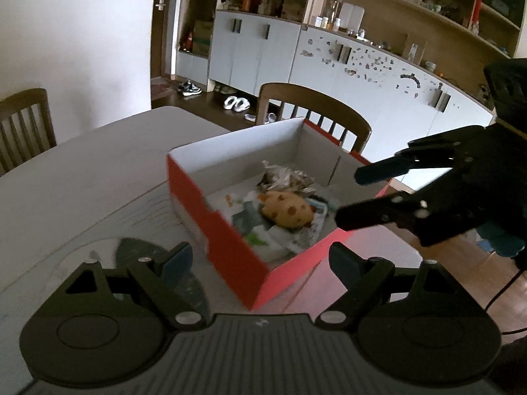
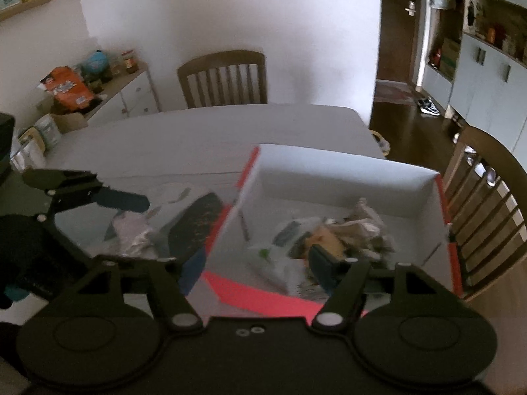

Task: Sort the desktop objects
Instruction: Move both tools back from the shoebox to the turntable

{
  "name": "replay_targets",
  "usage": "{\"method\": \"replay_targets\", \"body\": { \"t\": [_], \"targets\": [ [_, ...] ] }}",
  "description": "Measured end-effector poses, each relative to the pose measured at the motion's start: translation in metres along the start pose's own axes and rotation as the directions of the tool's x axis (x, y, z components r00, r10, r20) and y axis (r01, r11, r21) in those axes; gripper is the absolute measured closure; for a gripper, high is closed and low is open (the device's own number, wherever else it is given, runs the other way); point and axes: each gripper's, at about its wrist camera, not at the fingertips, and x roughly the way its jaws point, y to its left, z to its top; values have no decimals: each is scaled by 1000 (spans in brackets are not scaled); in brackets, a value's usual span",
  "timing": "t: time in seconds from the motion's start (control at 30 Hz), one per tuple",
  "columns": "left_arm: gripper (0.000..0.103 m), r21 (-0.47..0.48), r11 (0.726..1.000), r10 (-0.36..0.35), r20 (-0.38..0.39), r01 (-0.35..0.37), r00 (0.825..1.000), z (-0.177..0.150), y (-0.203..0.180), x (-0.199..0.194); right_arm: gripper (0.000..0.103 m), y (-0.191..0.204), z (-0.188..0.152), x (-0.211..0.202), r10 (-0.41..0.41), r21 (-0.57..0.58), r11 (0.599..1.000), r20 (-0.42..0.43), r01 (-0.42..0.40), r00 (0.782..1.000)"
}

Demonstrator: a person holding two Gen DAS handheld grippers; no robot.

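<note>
A red box with a white inside [image 1: 227, 240] stands on the table's right part. In it lie a tan spotted soft toy [image 1: 286, 210], a crumpled silvery wrapper [image 1: 283, 177] and white plastic wrapping [image 1: 280, 240]. My left gripper [image 1: 262, 263] hovers open before the box's near corner, with nothing held. My right gripper [image 1: 350, 197] reaches in from the right above the box's rim, jaws apart and empty. In the right wrist view the right gripper [image 2: 258, 268] is open over the box [image 2: 329, 171]. A dark patterned flat thing [image 2: 201, 217] and crumpled clear plastic [image 2: 131, 233] lie on the table left of the box.
The pale table [image 1: 82, 171] ends just beyond the box on its right. Wooden chairs stand behind the box [image 1: 316, 105], at the far left [image 1: 23, 121] and at the table's far side [image 2: 224, 75]. A cluttered sideboard [image 2: 108, 92] stands at the wall.
</note>
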Motion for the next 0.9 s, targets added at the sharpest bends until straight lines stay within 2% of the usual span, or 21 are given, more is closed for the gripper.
{"method": "replay_targets", "body": {
  "t": [0.2, 0.23, 0.33, 0.47, 0.9],
  "targets": [
    [13, -7, 999, 39, 3, -39, 999, -17, 26, -22, 28, 38, -8, 1, 35, -27, 999, 6, -35, 999],
    [13, -9, 999, 45, 7, -45, 999, -20, 31, -25, 25, 44, -9, 1, 43, -37, 998, 10, -42, 999],
    [1, -20, 998, 67, 20, -67, 998, -29, 45, -32, 18, 67, -15, 2, 62, -86, 994, 25, -60, 998],
    [0, -29, 996, 80, 14, -80, 997, -41, 58, -35, 11, 92, -23, 10, 88, -121, 989, 35, -83, 995],
    [0, -64, 987, 148, -14, -148, 989, -80, 97, -28, 7, 136, -44, 59, 81, -168, 983, 25, -76, 996]
  ]
}}
